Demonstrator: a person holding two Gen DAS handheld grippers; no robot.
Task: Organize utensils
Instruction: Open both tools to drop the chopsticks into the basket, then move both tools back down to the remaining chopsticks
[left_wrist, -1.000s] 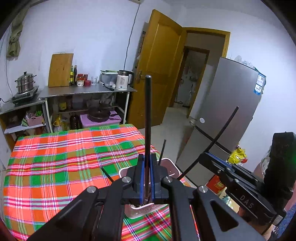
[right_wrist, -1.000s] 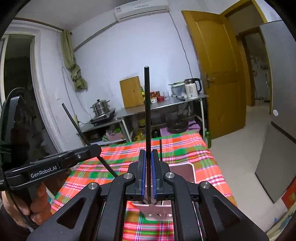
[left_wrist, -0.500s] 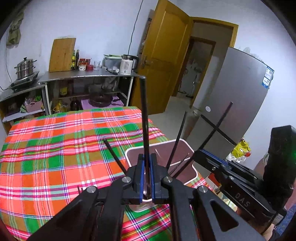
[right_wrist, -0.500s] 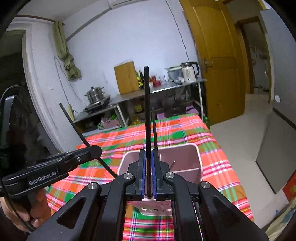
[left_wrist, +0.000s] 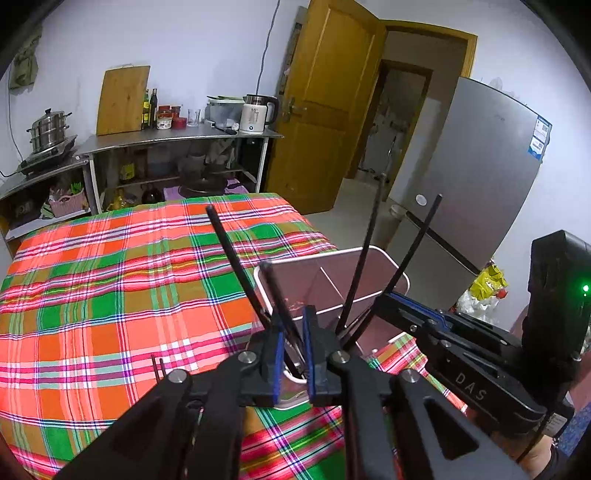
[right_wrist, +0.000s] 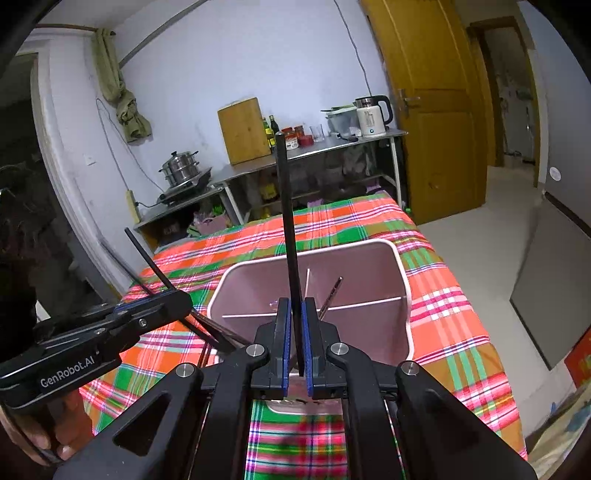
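- Black chopsticks (left_wrist: 236, 258) and a pink divided holder (left_wrist: 369, 254), on the plaid tablecloth (left_wrist: 110, 295), toward its right edge in the left wrist view.
- Left gripper (left_wrist: 293, 354) just above the holder's near rim, jaws opening; a chopstick between the blue pads, leaning toward 11 o'clock, lower end down inside the holder; pads apart from it, so released rather than clenched.
- Right gripper (right_wrist: 294, 343) clamped on a single upright chopstick (right_wrist: 286, 221), top pointing to 12 o'clock, lower end dipping at the holder's near rim.
- Holder (right_wrist: 400, 266) split by white partitions into compartments; one chopstick (right_wrist: 330, 295) resting in it, tilted toward 1 o'clock in the right wrist view.
- Two more chopsticks (left_wrist: 369, 258) in the left wrist view, slanting toward 1 o'clock from the holder.
- Two short dark tips (left_wrist: 157, 365) at 9 o'clock of the left gripper, on the cloth; what they are cannot be told.
- Kettle (left_wrist: 255, 116) and cutting board (left_wrist: 122, 99) on the metal shelf (left_wrist: 166, 138) at the far wall.
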